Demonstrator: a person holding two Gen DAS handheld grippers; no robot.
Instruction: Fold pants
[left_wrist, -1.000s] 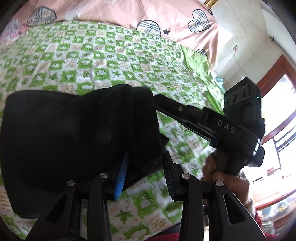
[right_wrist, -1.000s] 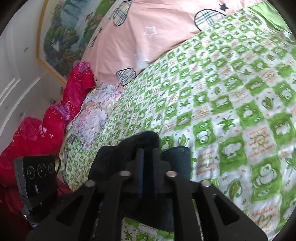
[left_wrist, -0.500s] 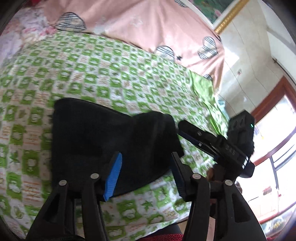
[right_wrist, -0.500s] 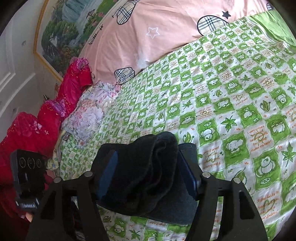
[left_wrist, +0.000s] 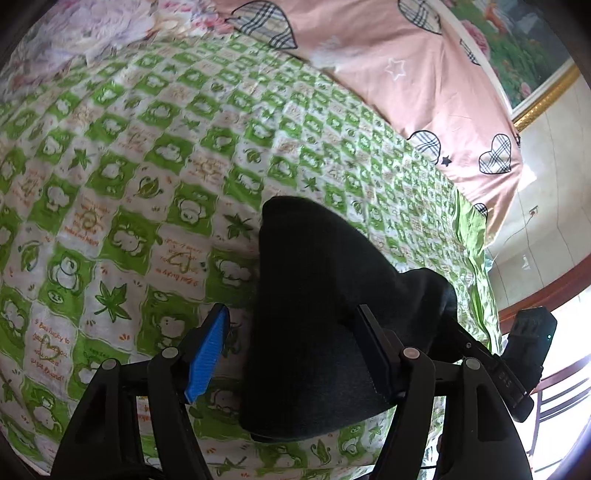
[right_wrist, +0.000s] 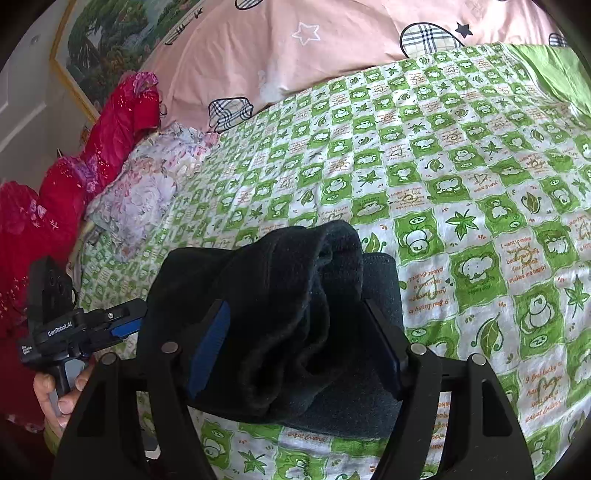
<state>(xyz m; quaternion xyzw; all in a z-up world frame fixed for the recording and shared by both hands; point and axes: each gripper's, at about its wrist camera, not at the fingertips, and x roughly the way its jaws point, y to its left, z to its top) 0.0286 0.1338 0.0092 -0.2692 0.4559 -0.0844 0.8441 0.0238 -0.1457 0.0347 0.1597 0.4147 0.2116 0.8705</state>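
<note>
- Black pants (right_wrist: 295, 325) lie folded on your green checked bedsheet (right_wrist: 461, 166), bundle's long axis unclear.
- Your left gripper (left_wrist: 291, 354) and right gripper (right_wrist: 299, 350) both gape, gripping nothing.
- Pink quilt (right_wrist: 332, 48) lies beyond.

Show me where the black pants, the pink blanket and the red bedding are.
black pants (right_wrist: 295, 314): right wrist view, the bunched top fold.
pink blanket (left_wrist: 424, 74): left wrist view, plain middle.
red bedding (right_wrist: 118, 118): right wrist view, upper roll.

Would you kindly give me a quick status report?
Left gripper and right gripper open. Black pants bundled on green bedsheet, between both jaws. Nothing in the way.
</note>
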